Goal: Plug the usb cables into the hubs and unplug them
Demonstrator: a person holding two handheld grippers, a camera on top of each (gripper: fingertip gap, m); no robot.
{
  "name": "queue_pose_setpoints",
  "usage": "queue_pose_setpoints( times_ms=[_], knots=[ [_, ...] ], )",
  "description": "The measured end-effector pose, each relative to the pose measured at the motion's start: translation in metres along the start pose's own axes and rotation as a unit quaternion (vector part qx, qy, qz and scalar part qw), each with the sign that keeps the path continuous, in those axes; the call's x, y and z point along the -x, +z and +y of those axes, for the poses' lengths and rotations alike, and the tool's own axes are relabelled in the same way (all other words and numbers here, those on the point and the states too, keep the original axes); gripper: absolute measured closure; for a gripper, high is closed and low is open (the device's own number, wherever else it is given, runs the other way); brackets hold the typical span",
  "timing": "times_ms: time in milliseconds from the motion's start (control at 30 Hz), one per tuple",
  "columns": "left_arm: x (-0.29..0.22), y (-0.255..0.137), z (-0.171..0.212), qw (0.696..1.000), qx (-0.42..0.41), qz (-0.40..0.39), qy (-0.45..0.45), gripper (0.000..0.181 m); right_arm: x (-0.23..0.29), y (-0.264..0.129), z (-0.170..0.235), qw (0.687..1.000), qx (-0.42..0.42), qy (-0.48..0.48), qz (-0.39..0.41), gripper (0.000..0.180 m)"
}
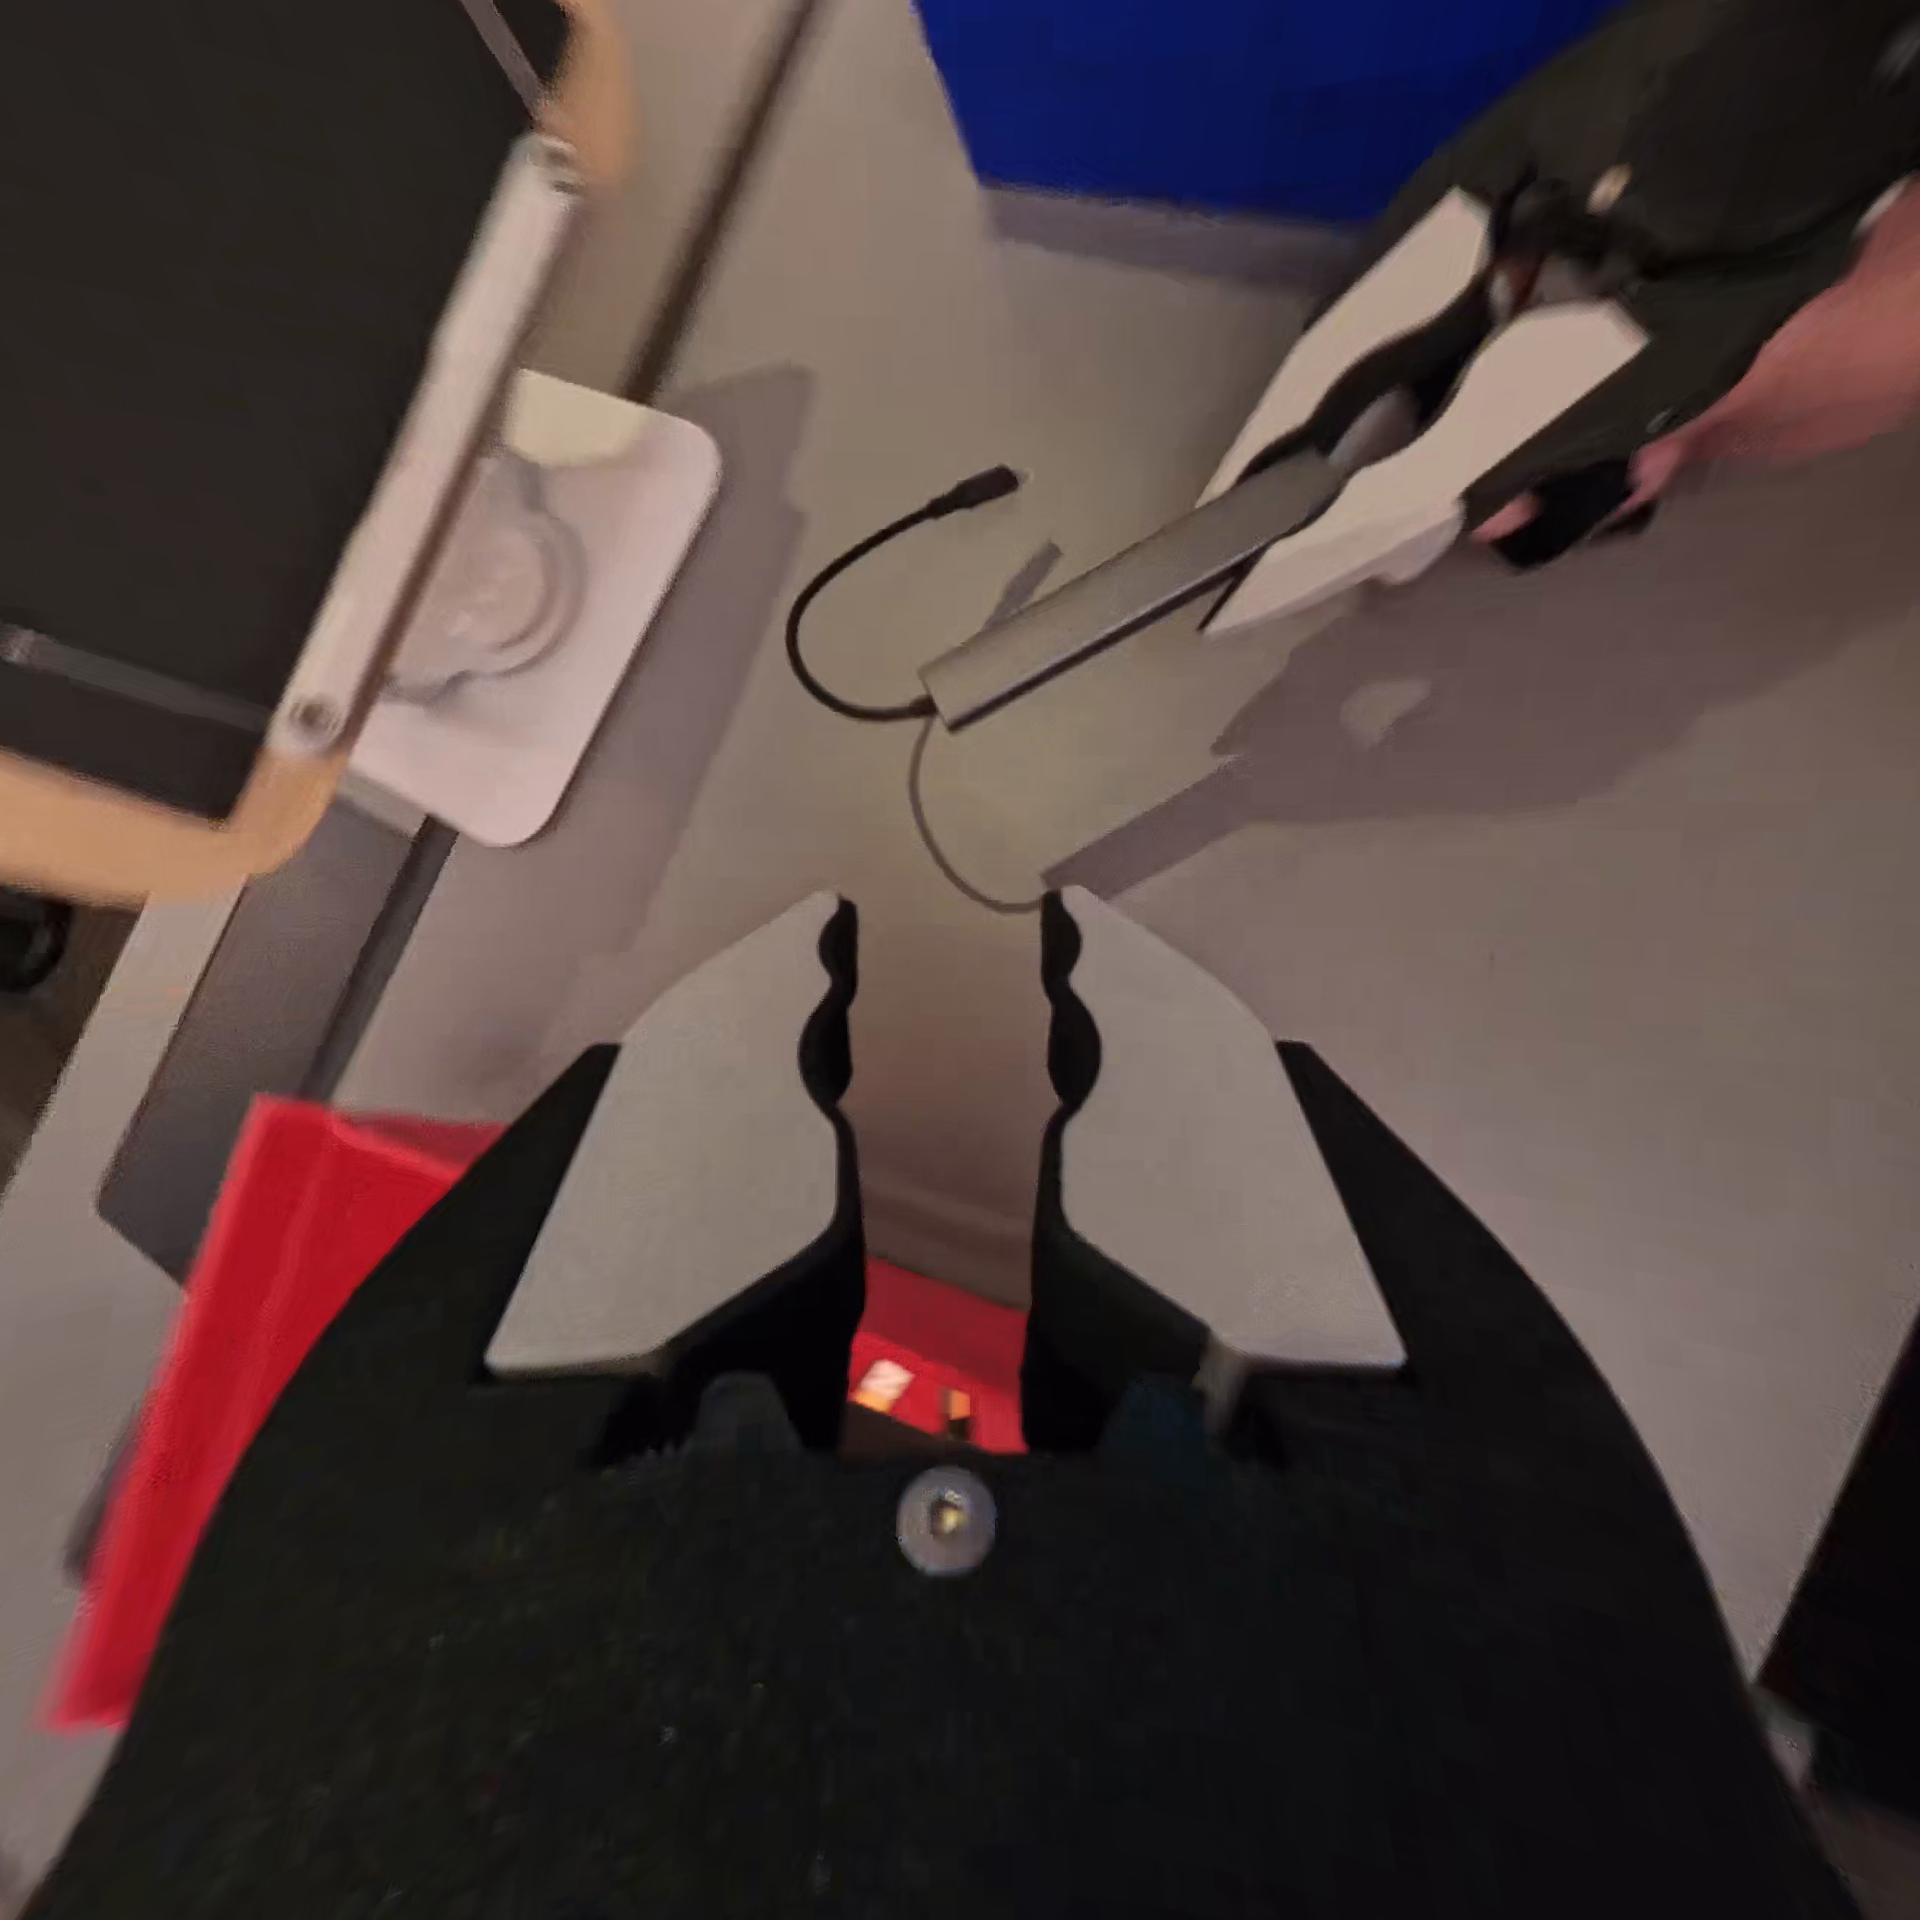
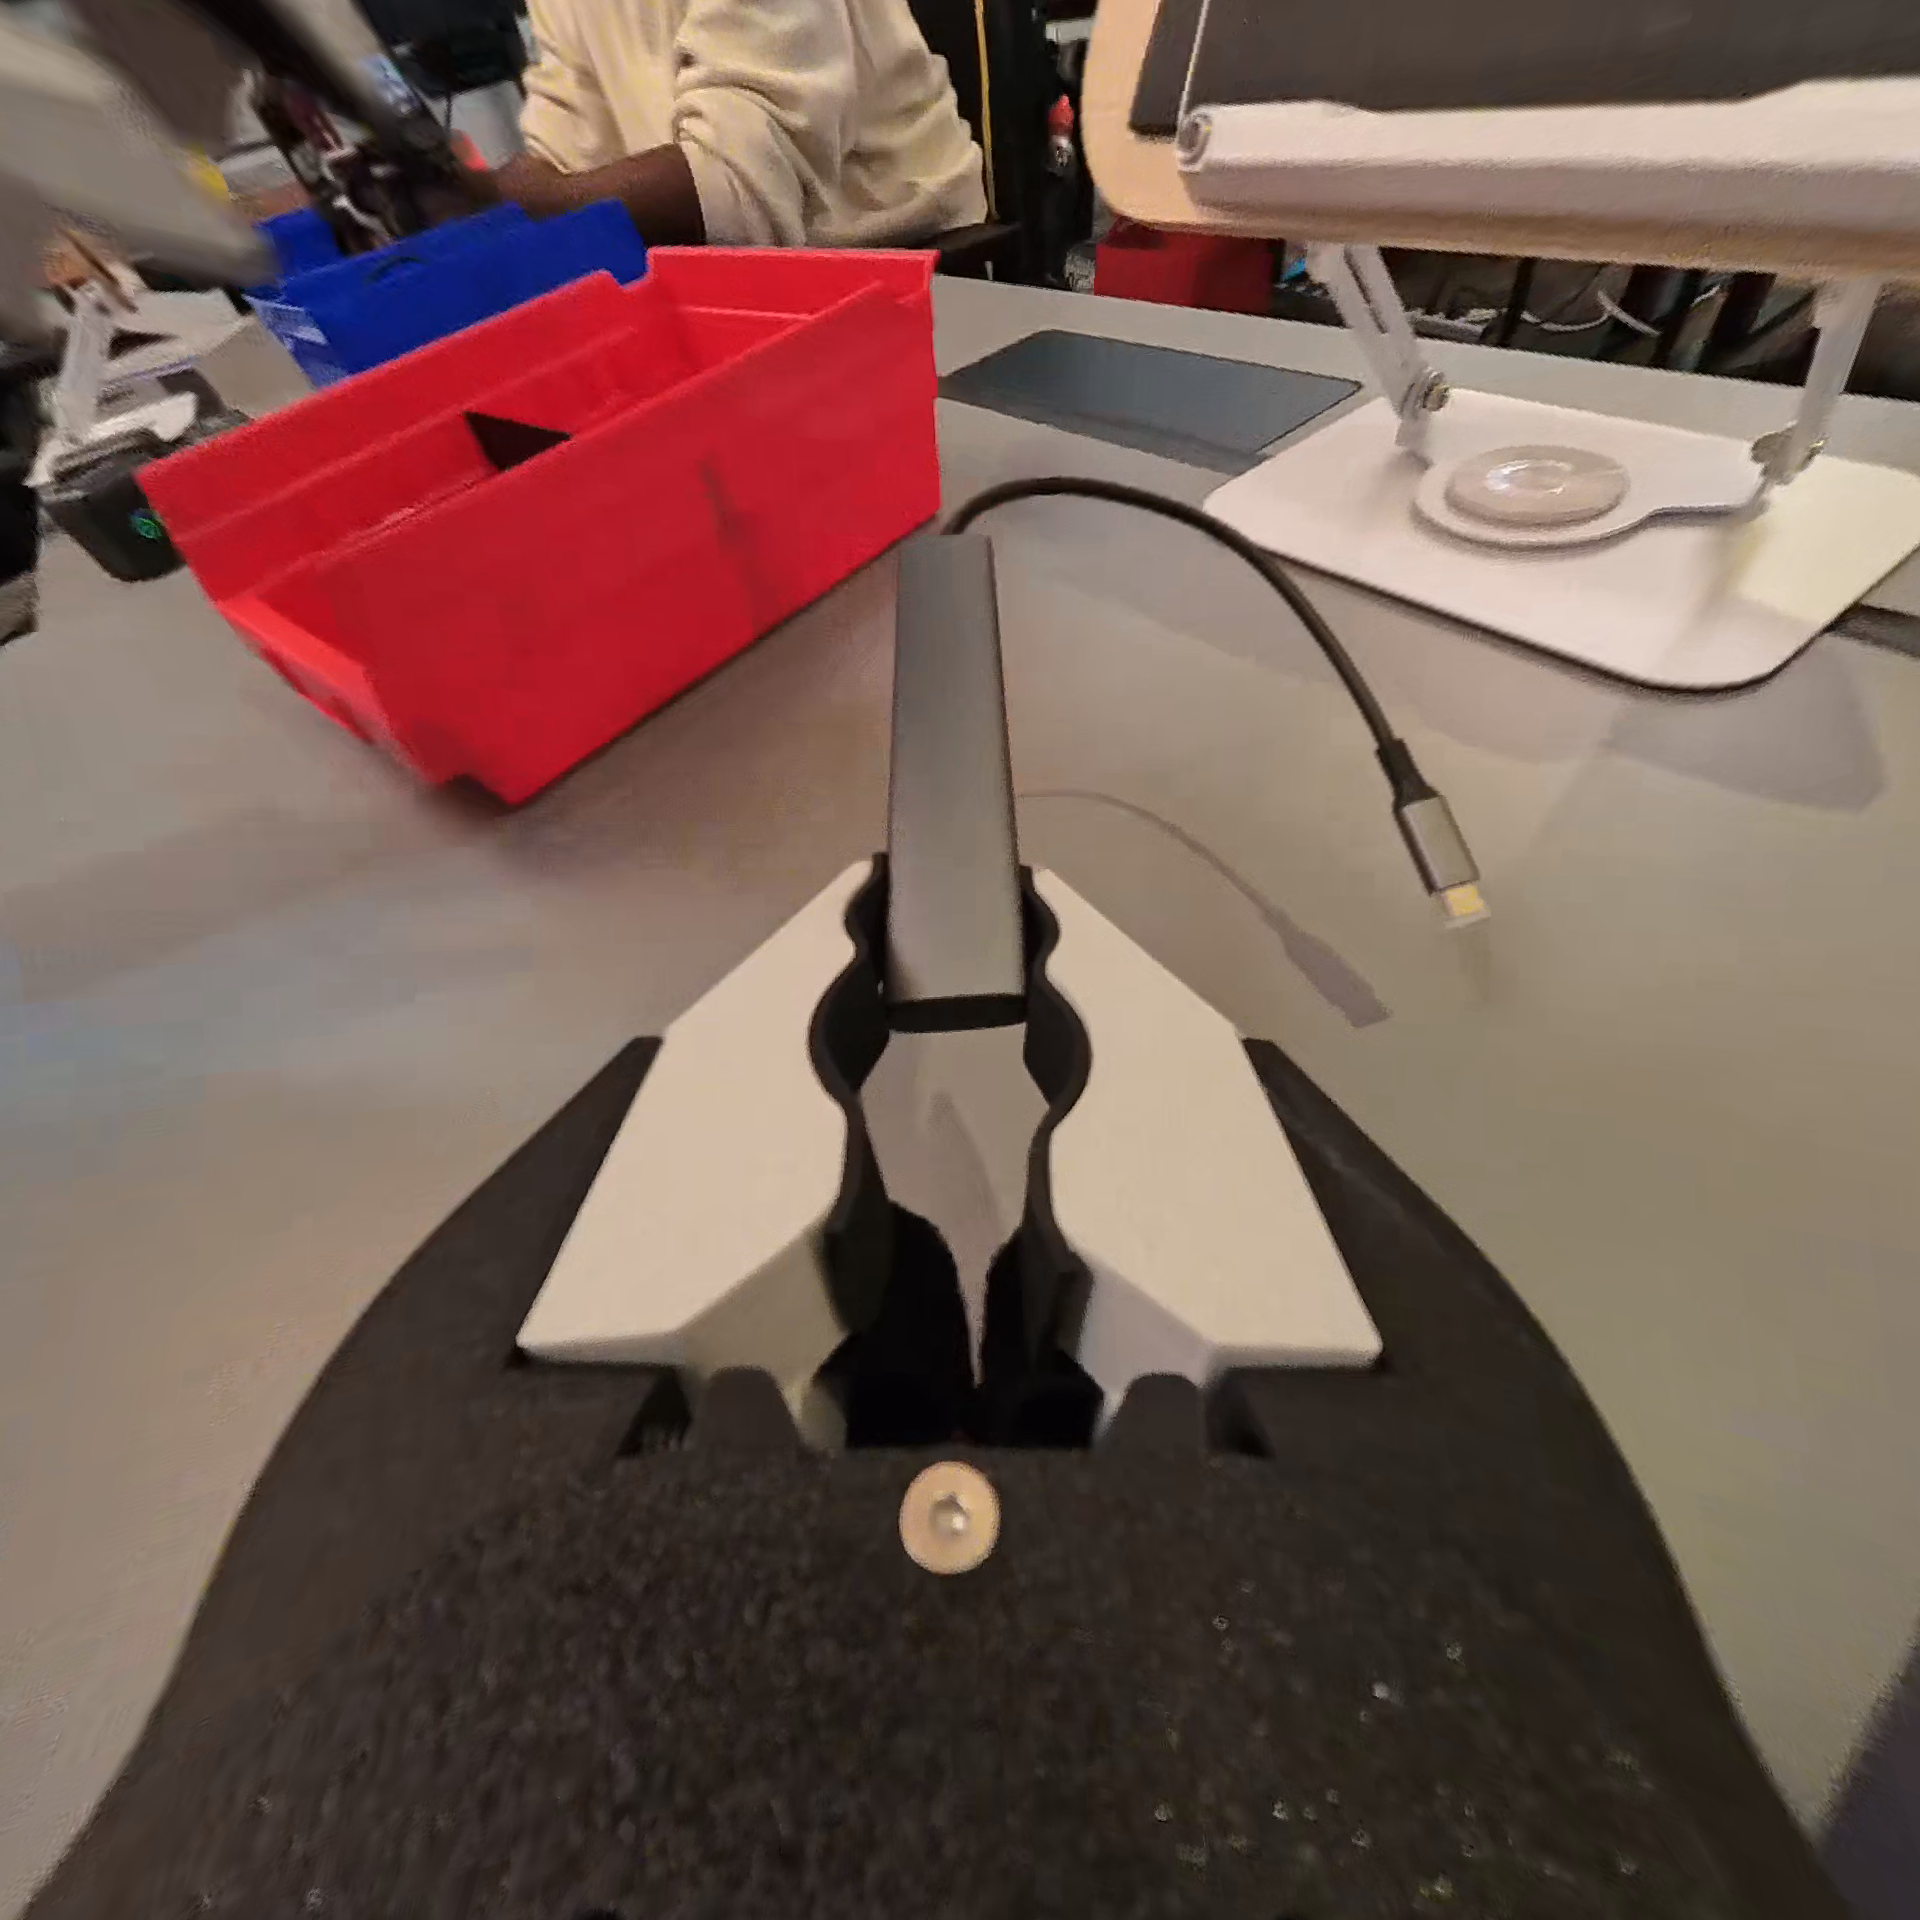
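Observation:
My right gripper (image 2: 954, 883) is shut on a slim grey USB hub (image 2: 951, 748) and holds it above the grey table, its long body pointing away from me. The hub's black cable (image 2: 1247, 592) curves off its far end to the right and ends in a free silver plug (image 2: 1439, 847) hanging in the air. In the left wrist view the same hub (image 1: 1101, 613) is held by the right gripper (image 1: 1262, 530) at upper right, with the black cable (image 1: 821, 613) looping left. My left gripper (image 1: 948, 914) is open and empty, below the hub.
A red bin (image 2: 582, 540) stands on the table left of the hub, with a blue bin (image 2: 416, 281) behind it. A white laptop stand (image 2: 1558, 540) holding a laptop sits at the right. A dark pad (image 2: 1143, 395) lies behind. A person in a cream sleeve (image 2: 769, 114) sits across the table. Left tips to right tips: about 15 centimeters.

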State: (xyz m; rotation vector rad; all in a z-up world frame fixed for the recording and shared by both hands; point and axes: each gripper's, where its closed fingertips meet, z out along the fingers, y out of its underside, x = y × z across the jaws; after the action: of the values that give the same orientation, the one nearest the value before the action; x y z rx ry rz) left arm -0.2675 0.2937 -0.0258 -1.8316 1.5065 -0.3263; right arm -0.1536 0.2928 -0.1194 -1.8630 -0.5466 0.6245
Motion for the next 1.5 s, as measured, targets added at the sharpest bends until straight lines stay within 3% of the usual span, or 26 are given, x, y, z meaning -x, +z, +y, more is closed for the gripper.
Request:
queue_pose_setpoints(
  times_ms=[100,200,300,367,467,633,800,900,1000,1133,1333,1500],
  knots=[
    [-0.06,-0.017,0.036,0.983,-0.119,-0.002,-0.141,0.149,-0.008,0.017,-0.006,0.999,-0.02,-0.048,0.001,0.159],
    [-0.167,-0.007,0.083,0.954,-0.158,0.1,-0.236,0.157,-0.008,0.027,-0.014,0.995,-0.051,-0.086,-0.001,0.159],
    [-0.232,-0.002,0.11,0.956,-0.142,0.12,-0.226,0.156,-0.008,0.027,-0.024,0.99,-0.082,-0.111,0.007,0.159],
    [-0.24,-0.008,0.112,0.97,-0.137,0.092,-0.177,0.156,-0.004,0.024,-0.026,0.987,-0.094,-0.132,0.008,0.159],
    [-0.234,-0.012,0.108,0.972,-0.157,0.083,-0.153,0.155,-0.001,0.017,-0.022,0.984,-0.088,-0.156,0.012,0.159],
    [-0.208,-0.013,0.114,0.959,-0.167,0.096,-0.209,0.153,0.002,0.01,-0.017,0.989,-0.082,-0.121,0.007,0.159],
    [-0.149,-0.05,0.104,0.95,-0.201,0.092,-0.221,0.152,0.005,0.013,-0.018,0.989,-0.084,-0.121,-0.001,0.159],
    [-0.085,-0.067,0.112,0.976,-0.119,0.077,-0.166,0.153,0.006,0.012,-0.017,0.99,-0.084,-0.111,-0.011,0.159],
    [-0.01,-0.058,0.139,0.993,0.03,0.015,-0.113,0.156,0.009,0.012,-0.017,0.991,-0.083,-0.104,-0.018,0.159],
    [0.027,-0.03,0.182,0.97,0.23,0.035,-0.066,0.153,0.01,0.012,-0.016,0.991,-0.081,-0.108,-0.02,0.159],
    [0.022,0.004,0.215,0.938,0.29,0.161,-0.099,0.159,0.01,0.012,-0.015,0.992,-0.079,-0.098,-0.027,0.159],
    [0.016,0.016,0.234,0.921,0.319,0.19,-0.121,0.157,0.01,0.012,-0.015,0.992,-0.079,-0.093,-0.03,0.159]
  ],
)
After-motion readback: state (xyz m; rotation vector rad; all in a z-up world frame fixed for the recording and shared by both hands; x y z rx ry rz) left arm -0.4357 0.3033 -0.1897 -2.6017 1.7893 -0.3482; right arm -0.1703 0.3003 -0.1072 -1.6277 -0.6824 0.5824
